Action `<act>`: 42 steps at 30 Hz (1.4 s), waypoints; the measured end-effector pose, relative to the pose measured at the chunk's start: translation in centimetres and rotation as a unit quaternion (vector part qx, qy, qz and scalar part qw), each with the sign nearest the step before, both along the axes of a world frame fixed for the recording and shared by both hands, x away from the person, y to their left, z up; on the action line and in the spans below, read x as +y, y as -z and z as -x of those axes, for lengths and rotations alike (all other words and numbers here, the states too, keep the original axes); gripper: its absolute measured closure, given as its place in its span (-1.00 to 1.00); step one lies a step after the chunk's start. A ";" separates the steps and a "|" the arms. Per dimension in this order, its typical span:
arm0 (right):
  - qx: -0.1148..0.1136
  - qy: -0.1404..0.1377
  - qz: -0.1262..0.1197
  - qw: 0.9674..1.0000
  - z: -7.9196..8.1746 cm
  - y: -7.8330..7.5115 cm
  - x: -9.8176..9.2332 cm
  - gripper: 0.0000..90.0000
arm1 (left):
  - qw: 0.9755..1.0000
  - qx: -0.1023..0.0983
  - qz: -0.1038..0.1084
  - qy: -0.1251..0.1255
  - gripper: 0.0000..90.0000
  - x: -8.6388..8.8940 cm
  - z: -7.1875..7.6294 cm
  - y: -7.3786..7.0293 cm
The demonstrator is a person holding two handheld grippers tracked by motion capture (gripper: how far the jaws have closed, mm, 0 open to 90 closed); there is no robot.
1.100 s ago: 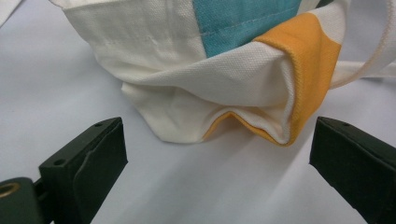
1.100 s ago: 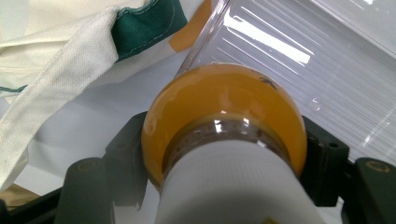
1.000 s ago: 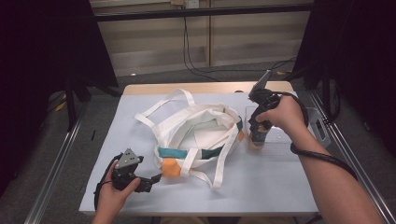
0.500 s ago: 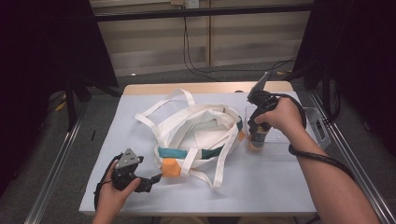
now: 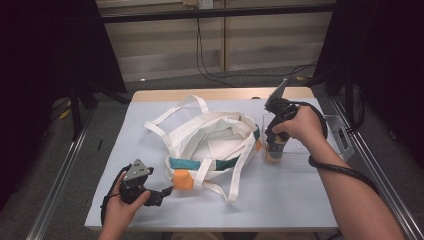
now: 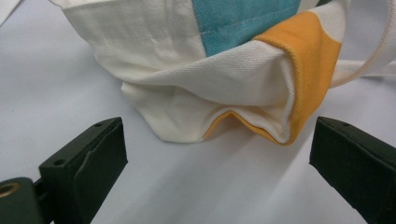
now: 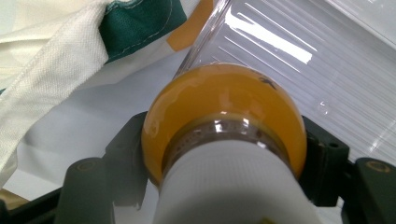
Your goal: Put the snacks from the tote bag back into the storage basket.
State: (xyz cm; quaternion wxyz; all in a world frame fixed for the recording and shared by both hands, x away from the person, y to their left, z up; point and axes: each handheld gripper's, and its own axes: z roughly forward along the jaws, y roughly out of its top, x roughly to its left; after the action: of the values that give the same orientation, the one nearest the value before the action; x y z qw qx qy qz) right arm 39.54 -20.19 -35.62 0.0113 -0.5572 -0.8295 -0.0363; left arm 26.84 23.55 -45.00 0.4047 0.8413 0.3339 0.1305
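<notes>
The right hand-held gripper points straight down and pinches a small clear bottle of orange liquid with a white ribbed cap just below the cap, one jaw on each side of the neck. The bottle stands upright, its long axis vertical, inside the near-left corner of a clear ribbed plastic tray at the right of the counter. Just beside it to the left lies a cream canvas tote bag with teal and orange bands and long cream straps, its mouth opening upward and its nearest rim touching or almost touching the tray wall. So the bag lies to the left of the held bottle, and the right hand is by far the nearer to that opening.

The left hand-held gripper rests low at the counter's front left with its jaws spread wide and nothing between them; in the left gripper view the bag's orange-trimmed corner sits straight ahead, just beyond the jaw tips. I judge that a short lift and leftward carry would bring the bottle over the bag.
</notes>
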 end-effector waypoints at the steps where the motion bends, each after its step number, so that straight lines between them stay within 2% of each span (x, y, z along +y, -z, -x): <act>1: -0.001 0.000 0.000 1.000 0.0 0.0 0.0 -0.32 | 1.000 0.002 0.002 -0.001 -0.92 0.0 0.0 0.0; 15: -0.006 0.004 -0.003 1.000 0.0 0.0 0.0 -0.33 | 1.000 0.002 0.000 0.002 -0.92 0.0 0.0 0.1; 21: -0.009 0.007 -0.011 1.000 0.1 0.1 -0.2 -0.33 | 1.000 0.003 0.002 0.001 -0.92 -0.1 0.0 0.1; 34: -0.028 0.004 -0.020 0.999 0.5 0.3 -0.4 -0.34 | 1.000 0.005 0.003 -0.001 -0.92 -0.1 0.1 0.2; 39: -0.035 0.002 -0.020 0.999 0.7 0.3 -0.4 -0.34 | 1.000 0.004 -0.007 0.004 -0.92 0.0 0.0 0.1; 42: -0.035 -0.003 -0.016 0.999 0.8 0.6 -0.4 -0.43 | 1.000 0.005 -0.006 0.003 -0.92 -0.1 0.0 0.2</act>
State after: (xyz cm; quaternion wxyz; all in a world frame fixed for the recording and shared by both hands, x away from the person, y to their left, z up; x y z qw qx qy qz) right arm 38.73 -20.55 -36.18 -0.0089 -0.5524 -0.8307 -0.0691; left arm 26.84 23.48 -45.16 0.3985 0.8453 0.3326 0.1271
